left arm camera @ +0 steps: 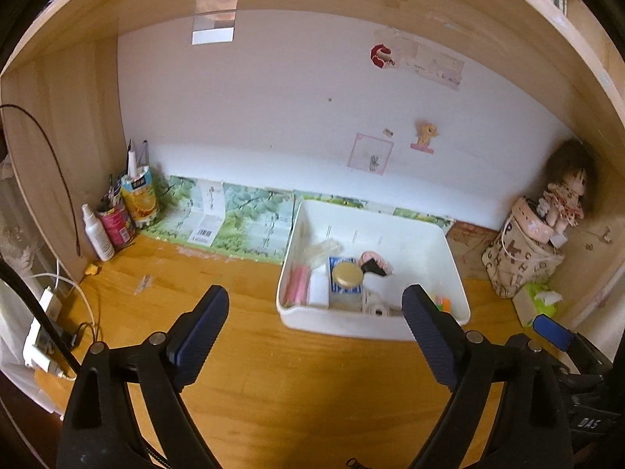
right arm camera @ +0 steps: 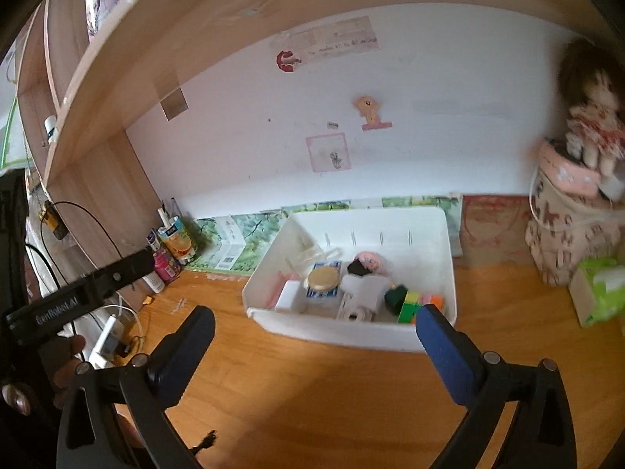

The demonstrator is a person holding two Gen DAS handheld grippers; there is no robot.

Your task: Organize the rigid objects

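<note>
Bin: white bin (left arm camera: 425, 234) sits on the wooden bench (left arm camera: 242, 371), toward the back wall, right of centre in the left wrist view.
Bin axis: long side runs roughly left-right along the wall; near rim faces both cameras; open top up.
Contents: jar w/ gold lid (right arm camera: 322, 278) upright, approx. mid-bin; pink sticks (left arm camera: 295, 285) at left wall, lying front-to-back; white box (right arm camera: 288, 296) beside them; colour cube (right arm camera: 410, 306) at near right corner; small white camera-like thing (right arm camera: 357, 305) at near rim; pink-and-black item (right arm camera: 365, 264) behind the jar, can't tell what.
Left hand-held gripper (left arm camera: 316, 305): jaws spread wide, nothing between them, short of the bin.
Right hand-held gripper (right arm camera: 314, 326): also spread wide, empty, aimed at the bin's near rim.
Progress: looks mostly done; several hard items already in the bin, bench in front bare of loose ones.
Left to do: unclear; bottles & cans (left arm camera: 117, 215) in the far left corner may be next, or not part of it.
</note>
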